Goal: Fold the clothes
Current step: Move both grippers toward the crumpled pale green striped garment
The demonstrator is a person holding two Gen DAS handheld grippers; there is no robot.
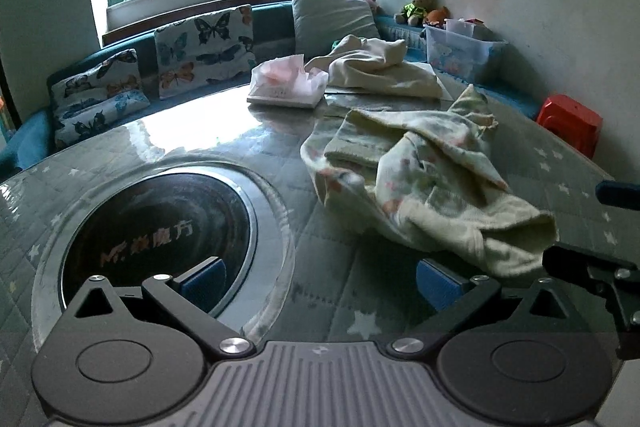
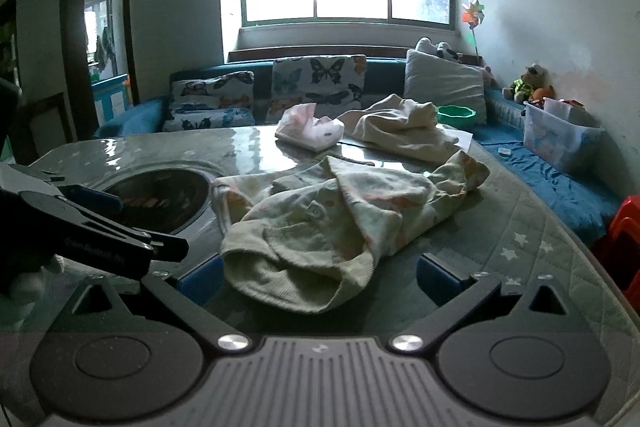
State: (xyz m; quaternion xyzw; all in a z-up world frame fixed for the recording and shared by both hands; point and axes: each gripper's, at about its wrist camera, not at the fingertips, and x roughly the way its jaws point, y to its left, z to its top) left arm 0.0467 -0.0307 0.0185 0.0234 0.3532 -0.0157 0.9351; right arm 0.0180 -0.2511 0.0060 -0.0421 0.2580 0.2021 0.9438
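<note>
Two garments lie on the glass-topped table (image 1: 192, 143) in the left wrist view: a crumpled printed garment (image 1: 424, 183) ahead and to the right of the left gripper (image 1: 320, 279), and a cream garment (image 1: 380, 71) farther back, just beside a tissue pack (image 1: 286, 83). The left gripper's jaws stand wide apart with nothing between them, over the table just right of the round black cooktop (image 1: 160, 227). In the right wrist view, the right gripper (image 2: 320, 277) is likewise spread fully and holds nothing; the printed garment's near edge (image 2: 304, 267) lies between its blue pads (image 2: 200, 277) without either pressing on it. The cream garment (image 2: 400, 131) sits behind, and the left gripper (image 2: 100, 223) shows at the left edge.
</note>
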